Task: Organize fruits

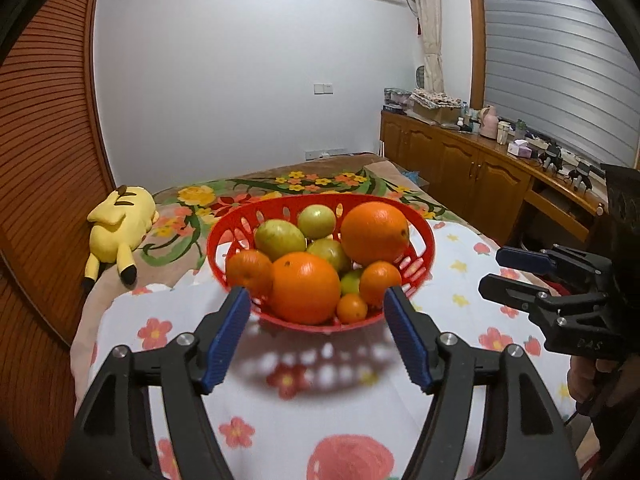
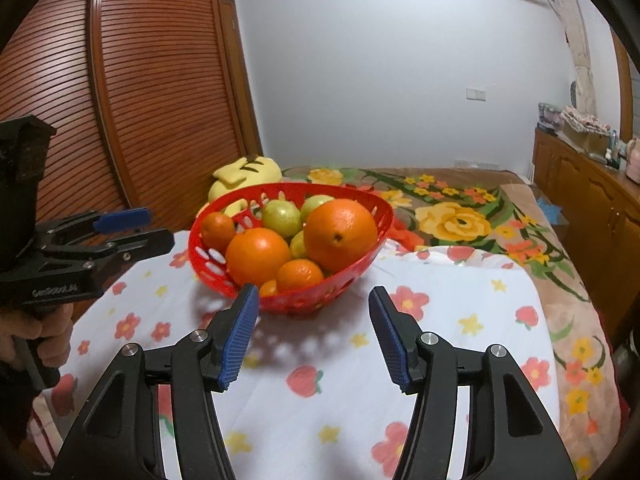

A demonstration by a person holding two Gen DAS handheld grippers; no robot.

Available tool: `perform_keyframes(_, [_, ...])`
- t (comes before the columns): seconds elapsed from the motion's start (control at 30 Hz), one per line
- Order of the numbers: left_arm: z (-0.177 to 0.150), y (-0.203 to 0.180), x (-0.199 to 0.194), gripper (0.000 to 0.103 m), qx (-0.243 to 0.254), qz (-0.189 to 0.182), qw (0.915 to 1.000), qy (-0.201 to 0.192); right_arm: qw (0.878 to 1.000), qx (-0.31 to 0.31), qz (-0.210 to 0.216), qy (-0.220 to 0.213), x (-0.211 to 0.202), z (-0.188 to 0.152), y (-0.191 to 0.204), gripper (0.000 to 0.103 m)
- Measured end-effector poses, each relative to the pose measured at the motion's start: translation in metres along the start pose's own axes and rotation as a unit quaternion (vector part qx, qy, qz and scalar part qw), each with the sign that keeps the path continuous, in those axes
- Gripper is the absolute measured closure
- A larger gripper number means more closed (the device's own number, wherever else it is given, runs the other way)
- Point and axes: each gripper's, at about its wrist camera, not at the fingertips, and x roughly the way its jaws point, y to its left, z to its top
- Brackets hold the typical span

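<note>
1. I see the red basket (image 1: 320,216) on the bed (image 1: 460,280), on a white sheet with flowers. It is full of fruits: two big oranges (image 1: 306,286), some small oranges (image 1: 248,270) and a few green fruits (image 1: 280,238).
2. My left hand-held gripper (image 1: 316,304) is wide open and holds nothing. Its tips are just in front of the basket, near the rim.
3. My right hand-held gripper (image 2: 312,300) is also wide open and holds nothing. It hovers near the basket, a little to the right side.
4. I see no fruit lying outside the basket and no second container. I judge that either the sorting has not begun, or the fruits are already gathered; I cannot tell which.
5. A yellow plush toy (image 1: 120,228) lies behind, apart from the basket.
</note>
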Motion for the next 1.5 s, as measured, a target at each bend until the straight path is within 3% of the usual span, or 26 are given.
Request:
perform_keyframes(0.13, [-0.012, -0.003, -0.013, 0.028, -0.003, -0.001, 1.0, -0.005, 1.0, -0.003, -0.006, -0.004, -0.009, -0.011, 0.009, 0.038])
perform_keyframes(0.23, [-0.02, -0.007, -0.026, 0.014, -0.01, 0.003, 0.9999, -0.013, 1.0, -0.007, -0.01, -0.01, -0.017, -0.017, 0.015, 0.033])
perform_keyframes(0.37, [-0.026, -0.008, -0.043, 0.01, -0.016, 0.019, 0.9993, -0.027, 1.0, -0.015, -0.018, -0.016, -0.028, -0.024, 0.026, 0.027])
perform_keyframes(0.63, [-0.034, -0.014, -0.065, 0.009, -0.008, 0.051, 0.9981, -0.033, 0.999, -0.006, -0.017, -0.038, -0.048, -0.025, 0.037, 0.017])
perform_keyframes(0.77, [-0.039, -0.017, -0.073, 0.009, -0.013, 0.039, 0.9983, -0.041, 0.999, -0.009, -0.021, -0.048, -0.056, -0.022, 0.041, 0.015])
perform_keyframes(1.1, [-0.047, -0.016, -0.099, 0.009, -0.031, 0.037, 0.9969, -0.063, 0.997, -0.004, -0.037, -0.067, -0.076, -0.026, 0.048, 0.013])
perform_keyframes(1.5, [-0.06, -0.011, -0.104, 0.009, -0.042, 0.044, 0.9958, -0.068, 0.995, -0.005, -0.063, -0.079, -0.091, -0.038, 0.054, 0.013])
